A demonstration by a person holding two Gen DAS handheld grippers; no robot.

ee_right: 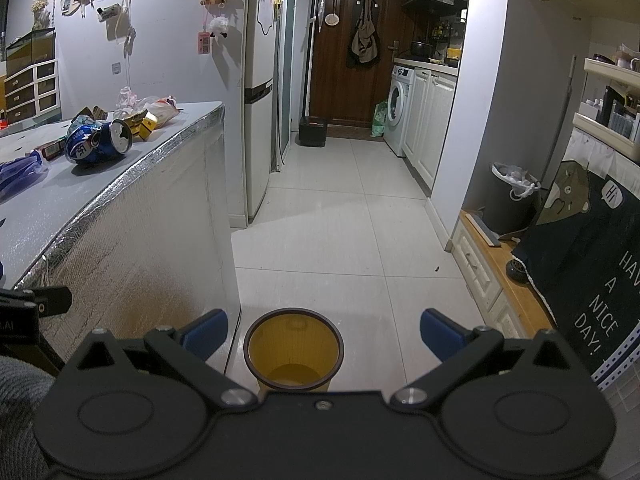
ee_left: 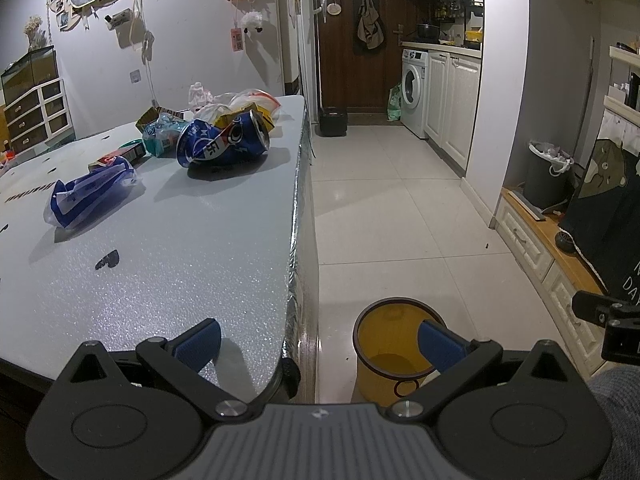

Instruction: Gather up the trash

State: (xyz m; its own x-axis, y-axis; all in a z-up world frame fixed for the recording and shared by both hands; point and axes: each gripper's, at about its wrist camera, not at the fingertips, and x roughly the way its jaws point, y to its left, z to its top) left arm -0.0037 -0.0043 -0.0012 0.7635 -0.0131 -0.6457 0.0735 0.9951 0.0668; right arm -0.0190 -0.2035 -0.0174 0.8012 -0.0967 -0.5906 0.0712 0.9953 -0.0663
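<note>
A crushed blue can [ee_left: 224,142] lies on the grey table [ee_left: 180,264], with a blue and white wrapper [ee_left: 90,196] to its left and a heap of bags and boxes [ee_left: 236,110] behind it. The can also shows in the right wrist view [ee_right: 98,142]. A yellow bin [ee_left: 394,350] stands on the floor by the table's corner; in the right wrist view the bin [ee_right: 293,350] looks empty. My left gripper [ee_left: 318,346] is open and empty over the table's near corner. My right gripper [ee_right: 324,340] is open and empty above the bin.
A fridge [ee_right: 260,92] stands past the table's end. A tiled corridor [ee_right: 348,208] leads to a washing machine [ee_right: 398,110] and a brown door. A dark lined bin [ee_right: 510,196] and a low wooden bench with a dark cushion [ee_right: 592,264] stand on the right.
</note>
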